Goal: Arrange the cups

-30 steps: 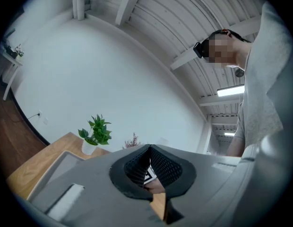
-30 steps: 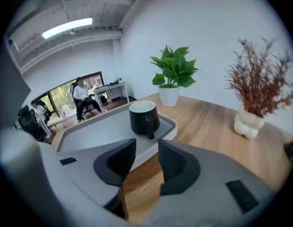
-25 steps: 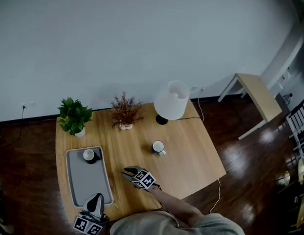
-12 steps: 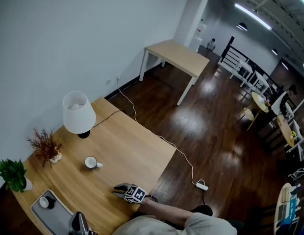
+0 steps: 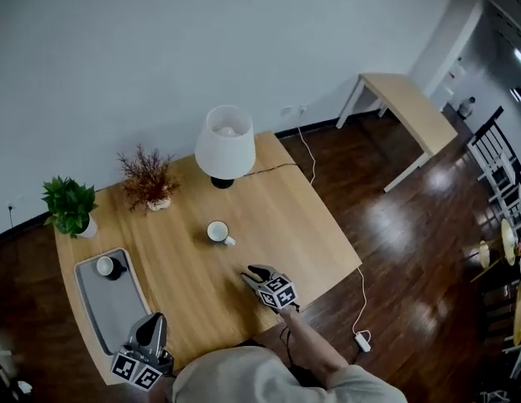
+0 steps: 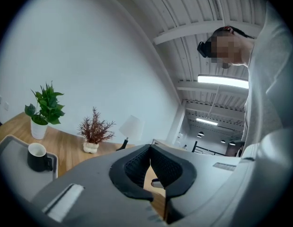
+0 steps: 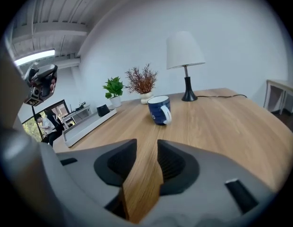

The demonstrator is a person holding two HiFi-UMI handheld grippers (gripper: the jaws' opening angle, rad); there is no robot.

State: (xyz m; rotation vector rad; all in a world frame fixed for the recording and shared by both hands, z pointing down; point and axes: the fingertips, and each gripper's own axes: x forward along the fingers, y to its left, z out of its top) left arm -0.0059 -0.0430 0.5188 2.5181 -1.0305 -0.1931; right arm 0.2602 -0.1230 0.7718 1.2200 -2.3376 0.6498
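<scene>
Right tongs (image 7: 146, 162), empty, jaws just been opening, line up on the blue cup (image 7: 159, 109) at the counter's (image 5: 286, 217) middle (likely bound for the left-edge tray (image 5: 109, 309), beside the black cup (image 5: 107, 266)); left tongs (image 6: 149, 162) closed, empty.

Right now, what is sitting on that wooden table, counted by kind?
Cups: 2, blue cup, black cup
Plants: 2, green plant, dried red plant
Lamp: 1
Tray: 1
Total: 6
</scene>
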